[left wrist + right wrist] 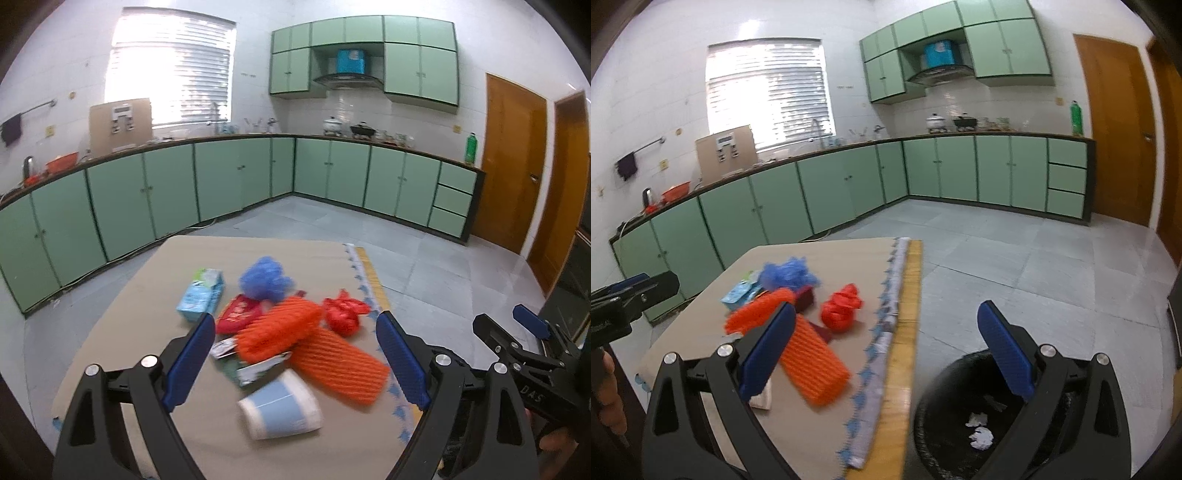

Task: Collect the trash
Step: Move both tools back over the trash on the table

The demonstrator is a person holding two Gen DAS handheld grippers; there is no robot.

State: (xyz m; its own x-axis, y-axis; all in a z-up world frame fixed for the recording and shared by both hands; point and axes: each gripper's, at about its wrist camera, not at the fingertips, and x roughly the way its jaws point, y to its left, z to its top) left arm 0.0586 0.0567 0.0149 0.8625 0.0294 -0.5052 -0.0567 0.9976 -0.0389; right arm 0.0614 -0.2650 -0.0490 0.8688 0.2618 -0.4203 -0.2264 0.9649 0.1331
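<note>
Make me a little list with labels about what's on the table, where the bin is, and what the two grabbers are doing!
place: kitchen with green cabinets
table: tan cloth cover, trash piled in the middle
trash: paper cup on its side, two orange foam nets, red plastic bag, blue mesh ball, light blue packet, red wrapper
bin: black, on the floor beside the table, white crumpled paper inside
left gripper: open, holding nothing
right gripper: open, holding nothing
</note>
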